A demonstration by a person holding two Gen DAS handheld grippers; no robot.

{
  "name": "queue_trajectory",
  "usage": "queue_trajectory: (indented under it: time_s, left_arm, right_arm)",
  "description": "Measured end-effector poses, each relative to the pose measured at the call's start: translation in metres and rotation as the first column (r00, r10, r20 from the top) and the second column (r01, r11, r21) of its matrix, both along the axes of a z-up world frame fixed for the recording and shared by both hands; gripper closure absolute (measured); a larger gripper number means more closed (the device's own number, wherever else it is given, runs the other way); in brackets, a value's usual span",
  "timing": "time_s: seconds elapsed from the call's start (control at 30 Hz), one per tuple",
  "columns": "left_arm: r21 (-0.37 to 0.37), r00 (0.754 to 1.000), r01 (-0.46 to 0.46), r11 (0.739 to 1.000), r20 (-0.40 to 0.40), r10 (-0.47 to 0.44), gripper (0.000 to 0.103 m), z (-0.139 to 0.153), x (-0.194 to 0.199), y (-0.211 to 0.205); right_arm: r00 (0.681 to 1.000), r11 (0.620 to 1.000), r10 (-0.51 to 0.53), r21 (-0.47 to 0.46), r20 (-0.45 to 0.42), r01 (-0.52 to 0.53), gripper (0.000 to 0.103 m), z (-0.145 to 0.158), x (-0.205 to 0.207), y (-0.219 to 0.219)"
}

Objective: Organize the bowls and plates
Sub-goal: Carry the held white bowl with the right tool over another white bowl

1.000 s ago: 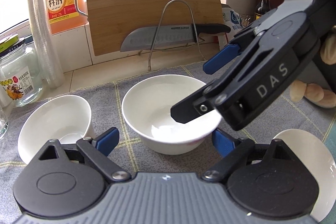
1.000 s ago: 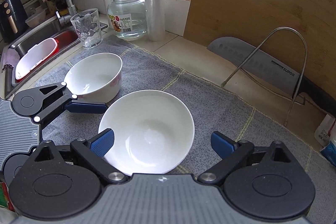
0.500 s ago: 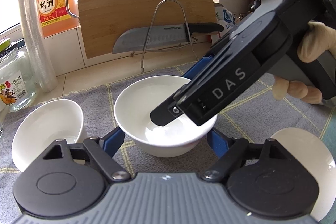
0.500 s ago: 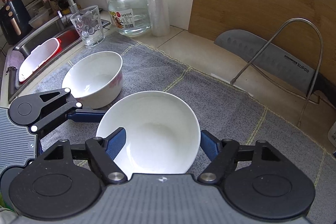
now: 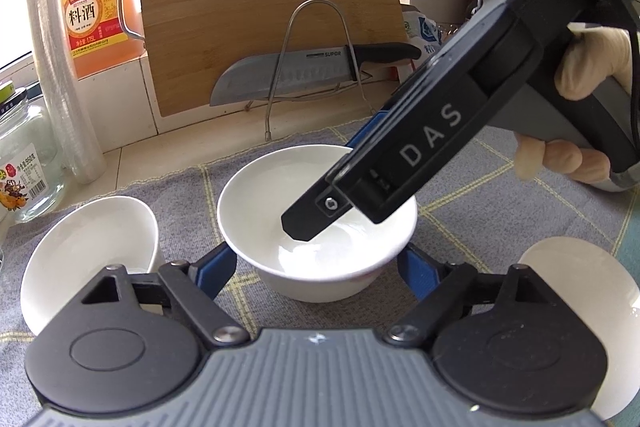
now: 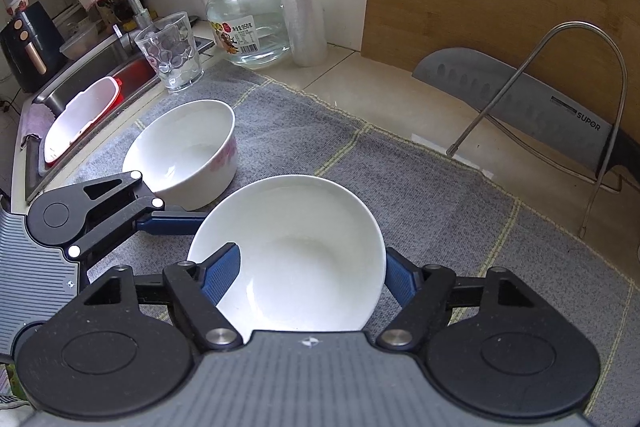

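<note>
A white bowl [image 6: 304, 255] [image 5: 280, 195] sits mid-mat on the grey cloth [image 6: 400, 187]. My right gripper [image 6: 310, 279] reaches down over it from the upper right. It is shut on the bowl, one blue pad on each side of the rim. My left gripper [image 5: 316, 267] straddles the same bowl low at its near side. Its jaws are opening, and its pads stand close beside the wall without clearly pressing. A second white bowl [image 6: 188, 151] [image 5: 88, 255] stands to the left. A white dish [image 5: 580, 287] lies at the right edge.
A bamboo board [image 5: 260, 7] leans behind the mat, with a knife [image 5: 288, 75] and a wire stand [image 5: 316, 67] in front of it. On the left are a glass jar [image 6: 248, 19], a tumbler [image 6: 172, 51], a plastic roll [image 5: 60, 67], a cooking-wine bottle [image 5: 92, 15] and the sink [image 6: 80, 99].
The right gripper's pads came in from wide apart onto the middle bowl, and it dropped lower over it. The left gripper's jaws narrowed around the bowl's base.
</note>
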State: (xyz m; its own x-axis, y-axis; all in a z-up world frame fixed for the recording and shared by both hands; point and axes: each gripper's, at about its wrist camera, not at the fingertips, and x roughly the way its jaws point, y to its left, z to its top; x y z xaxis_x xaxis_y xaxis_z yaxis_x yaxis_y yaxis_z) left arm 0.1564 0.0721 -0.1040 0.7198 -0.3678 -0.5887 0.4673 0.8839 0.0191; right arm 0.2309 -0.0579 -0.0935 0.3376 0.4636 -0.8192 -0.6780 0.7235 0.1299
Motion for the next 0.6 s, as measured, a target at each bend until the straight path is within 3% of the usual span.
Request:
queue_trajectory:
  time_s: [0.6]
  left_arm:
    - [0.032, 0.999, 0.033, 0.999, 0.002, -0.034, 0.015, 0.004, -0.006, 0.001]
  right_arm:
    - [1.0, 1.0, 0.001, 0.014, -0.009, -0.001, 0.022, 0.008, -0.011, -0.001]
